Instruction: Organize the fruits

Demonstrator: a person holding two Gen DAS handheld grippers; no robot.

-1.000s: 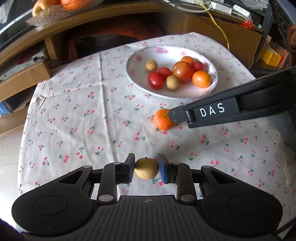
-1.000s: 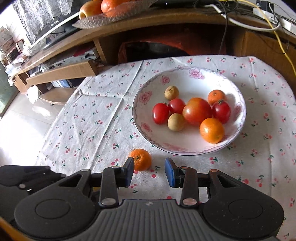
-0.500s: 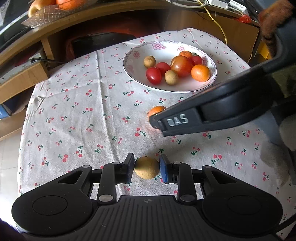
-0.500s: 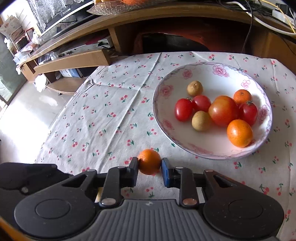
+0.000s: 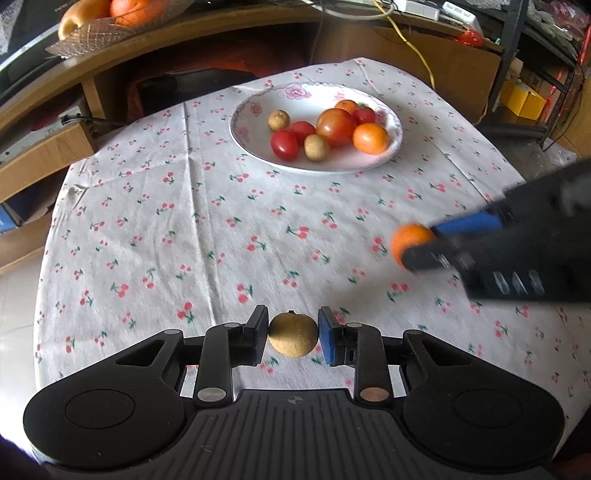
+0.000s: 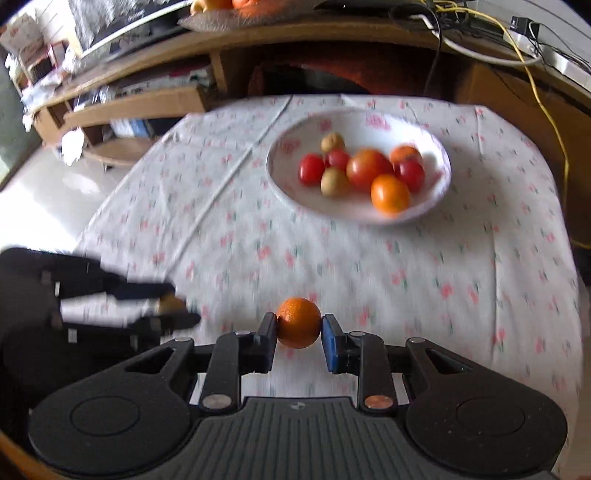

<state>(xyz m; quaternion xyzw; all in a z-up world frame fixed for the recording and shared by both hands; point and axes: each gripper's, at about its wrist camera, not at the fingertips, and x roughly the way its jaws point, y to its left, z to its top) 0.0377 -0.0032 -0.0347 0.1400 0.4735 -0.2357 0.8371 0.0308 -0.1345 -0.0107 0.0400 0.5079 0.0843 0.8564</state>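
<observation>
- Fruits are split between a bowl (image 5: 394,147) and the two grippers; the bowl, white china with pink flowers printed on its rim, stands at the far side of the surface.
- Seven pieces are held in the bowl: two smooth orange tangerines, a large glossy tomato (image 5: 336,126), three small red tomatoes and two dull tan round fruits.
- A rough-skinned tan round fruit (image 5: 293,334) is gripped between the jaws of the left gripper (image 5: 293,336), above the near edge of the surface.
- A dimpled tangerine (image 6: 298,322) is clamped in the jaws of the right gripper (image 6: 299,330), raised over the cloth, well apart from the bowl.
- One pad of each gripper is seen to be blue, the other black; the bodies are matt black plastic with ribbed tops.
- No readable writing is made out; the right gripper's side is blurred in the left wrist view.
- A white tablecloth (image 5: 184,221) with small red cherry prints is spread over the rounded surface, a crease running along it.
- Behind, a curved wooden shelf (image 5: 207,40) carries a cut-glass dish (image 5: 92,35) of fruit, and a yellow cable (image 5: 413,48) hangs down.
</observation>
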